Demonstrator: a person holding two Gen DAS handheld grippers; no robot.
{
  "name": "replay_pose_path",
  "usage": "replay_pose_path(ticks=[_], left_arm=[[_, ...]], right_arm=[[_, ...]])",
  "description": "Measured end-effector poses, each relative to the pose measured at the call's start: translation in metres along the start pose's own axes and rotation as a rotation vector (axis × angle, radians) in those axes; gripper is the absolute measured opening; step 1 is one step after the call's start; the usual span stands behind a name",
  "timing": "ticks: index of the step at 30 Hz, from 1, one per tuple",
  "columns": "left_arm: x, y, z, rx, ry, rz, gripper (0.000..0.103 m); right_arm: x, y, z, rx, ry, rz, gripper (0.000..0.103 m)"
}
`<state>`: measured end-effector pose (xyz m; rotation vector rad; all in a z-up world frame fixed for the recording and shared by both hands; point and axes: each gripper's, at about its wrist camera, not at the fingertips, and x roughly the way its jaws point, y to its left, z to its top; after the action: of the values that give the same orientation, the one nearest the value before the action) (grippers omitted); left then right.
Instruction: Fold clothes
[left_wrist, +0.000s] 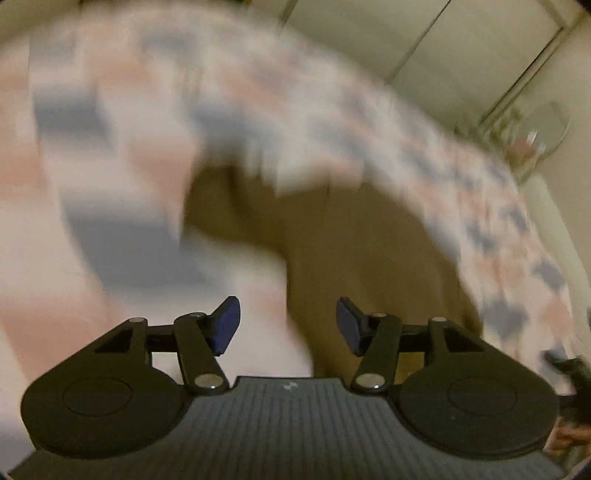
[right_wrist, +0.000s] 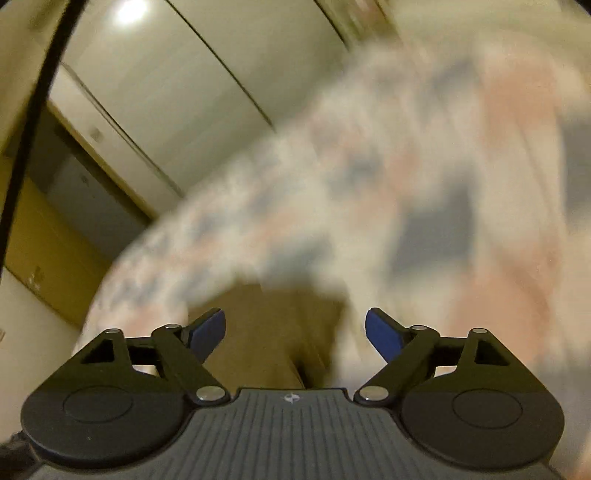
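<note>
A tan garment (left_wrist: 354, 251) lies on a bed cover patterned in white, pink and blue-grey (left_wrist: 110, 155); both are heavily blurred. My left gripper (left_wrist: 288, 326) hangs above the garment's left edge, its blue pads (left_wrist: 229, 325) apart with nothing between them. In the right wrist view the same tan garment (right_wrist: 273, 325) lies below my right gripper (right_wrist: 295, 332), whose blue pads (right_wrist: 384, 336) stand wide apart and hold nothing. The patterned cover (right_wrist: 369, 192) fills the middle and right of that view.
Pale wardrobe doors (left_wrist: 388, 37) stand beyond the bed. A cluttered shelf or stand (left_wrist: 528, 140) shows at the right in the left wrist view. A cardboard box (right_wrist: 48, 258) and a black cable (right_wrist: 33, 96) sit at the left of the right wrist view.
</note>
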<state>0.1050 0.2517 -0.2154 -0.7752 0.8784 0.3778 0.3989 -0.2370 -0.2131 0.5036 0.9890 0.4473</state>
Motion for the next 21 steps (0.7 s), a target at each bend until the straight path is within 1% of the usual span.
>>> replay_pose_path(ticks=[2,4,5,7,8,10,11,12,13,14,15,16,17,18,19,21], left_arm=[[0.012,0.003,-0.038,-0.049,0.097,-0.035,0.051],[0.022,0.002,-0.064,-0.099,0.15,-0.074,0.053],[0.027,0.002,-0.076,-0.123,0.173,-0.092,0.056],[0.039,0.005,-0.086,-0.164,0.188,-0.093,0.058],[0.045,0.008,-0.087,-0.195,0.189,-0.1,0.058],[0.058,0.013,-0.087,-0.267,0.19,-0.137,0.058],[0.066,0.016,-0.087,-0.302,0.199,-0.165,0.055],[0.073,0.018,-0.085,-0.326,0.208,-0.191,0.05],[0.078,0.017,-0.083,-0.336,0.223,-0.209,0.022],[0.08,0.016,-0.082,-0.328,0.241,-0.212,0.003],[0.075,0.013,-0.079,-0.298,0.236,-0.198,0.002],[0.063,0.01,-0.076,-0.236,0.207,-0.18,0.002],[0.047,0.007,-0.073,-0.172,0.172,-0.161,0.002],[0.024,0.006,-0.07,-0.114,0.132,-0.146,0.001],[-0.001,0.009,-0.066,-0.068,0.094,-0.138,0.001],[-0.053,0.019,-0.06,0.002,0.029,-0.093,0.001]], right_arm=[[-0.008,-0.032,-0.042,0.098,0.128,-0.026,0.082],[-0.019,-0.054,-0.078,0.167,0.214,-0.063,0.082],[-0.027,-0.062,-0.094,0.195,0.244,-0.077,0.082],[-0.039,-0.074,-0.121,0.241,0.297,-0.091,0.082],[-0.044,-0.079,-0.131,0.254,0.309,-0.096,0.082],[-0.044,-0.084,-0.14,0.29,0.31,-0.07,0.083],[-0.044,-0.086,-0.144,0.309,0.31,-0.055,0.084],[-0.04,-0.084,-0.144,0.316,0.311,-0.047,0.084],[-0.037,-0.082,-0.148,0.31,0.318,-0.044,0.082],[-0.035,-0.078,-0.152,0.293,0.327,-0.037,0.057],[-0.033,-0.075,-0.153,0.273,0.335,-0.026,0.034],[-0.029,-0.071,-0.153,0.252,0.356,-0.02,0.009],[-0.034,-0.066,-0.152,0.232,0.351,0.0,0.006],[-0.041,-0.062,-0.15,0.211,0.341,0.023,0.006],[-0.047,-0.058,-0.148,0.19,0.331,0.046,0.006],[-0.067,-0.051,-0.139,0.166,0.315,0.103,0.006]])
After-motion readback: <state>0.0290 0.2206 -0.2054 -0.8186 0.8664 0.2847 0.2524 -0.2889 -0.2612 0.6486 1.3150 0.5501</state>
